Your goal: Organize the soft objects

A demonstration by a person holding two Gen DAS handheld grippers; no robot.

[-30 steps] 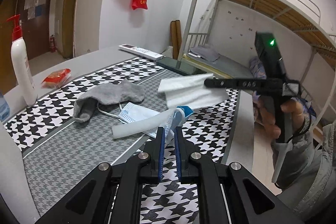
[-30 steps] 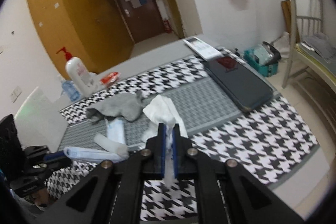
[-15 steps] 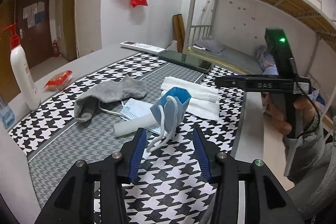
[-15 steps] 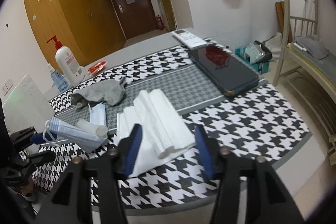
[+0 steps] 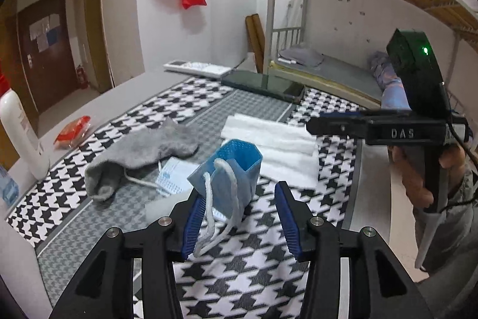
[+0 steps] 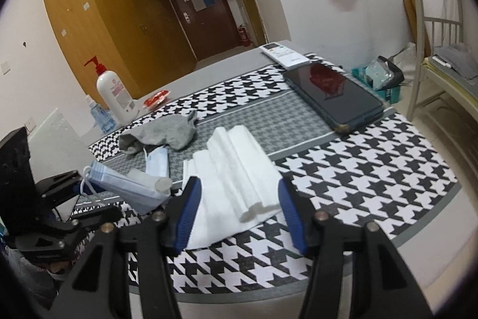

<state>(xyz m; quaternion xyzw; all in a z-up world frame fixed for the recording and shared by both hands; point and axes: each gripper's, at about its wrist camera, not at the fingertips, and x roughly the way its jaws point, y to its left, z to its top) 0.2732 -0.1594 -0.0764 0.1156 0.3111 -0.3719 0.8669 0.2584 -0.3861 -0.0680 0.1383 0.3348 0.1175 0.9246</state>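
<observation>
My left gripper (image 5: 240,217) is open over the houndstooth cloth. A folded blue face mask (image 5: 233,178) stands between its jaws, leaning toward the left pad with its white ear loop draped there; the pads do not press it. My right gripper (image 6: 239,214) is open too, its pads on either side of the near end of a folded white towel (image 6: 236,178) lying flat on the table. Behind them lie a grey sock (image 5: 140,151), a second mask (image 5: 173,178) and a white roll (image 5: 158,205). The right gripper (image 5: 313,126) shows side-on at the right, held in a hand.
A dark phone (image 6: 334,91) and a white remote (image 6: 283,53) lie at the far end of the table. A pump bottle (image 6: 115,94), a small blue bottle (image 6: 101,118) and a red packet (image 5: 73,130) stand along the left edge. A bunk bed (image 5: 328,71) is beyond.
Both grippers were shut, the left on the mask and the right on the towel, and both have opened. The towel now lies folded on the table and the mask stands loose.
</observation>
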